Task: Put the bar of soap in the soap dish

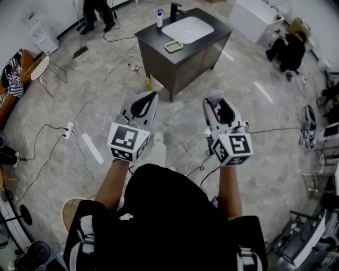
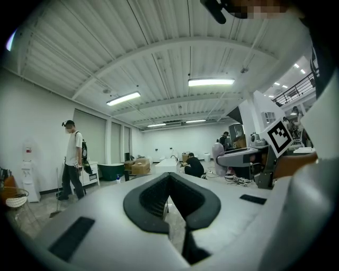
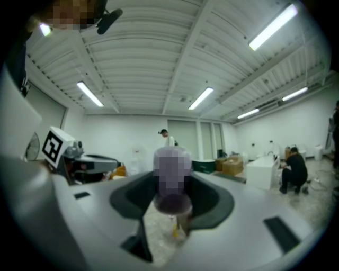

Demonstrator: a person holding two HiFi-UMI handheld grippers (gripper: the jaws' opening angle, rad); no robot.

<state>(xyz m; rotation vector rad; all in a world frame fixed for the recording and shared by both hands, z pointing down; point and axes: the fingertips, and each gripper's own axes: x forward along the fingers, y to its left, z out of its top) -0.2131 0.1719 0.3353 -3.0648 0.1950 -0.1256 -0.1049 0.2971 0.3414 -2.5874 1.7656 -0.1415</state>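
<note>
A pale green soap dish (image 1: 173,46) lies on the dark vanity counter (image 1: 153,34), left of the white basin (image 1: 188,29), well ahead of both grippers. My right gripper (image 1: 216,101) is shut on a pale purple bar of soap (image 1: 215,96), held upright over the floor. In the right gripper view the soap (image 3: 170,202) stands between the dark pads, its upper part blurred. My left gripper (image 1: 154,96) is shut with nothing in it; in its own view the left gripper (image 2: 169,179) has its tips touching.
A black tap (image 1: 175,9) and a small bottle (image 1: 159,18) stand on the vanity. Cables and a power strip (image 1: 69,129) cross the floor at left. One person (image 1: 98,13) stands at the back, another (image 1: 288,50) crouches at right. A chair (image 1: 39,69) stands at left.
</note>
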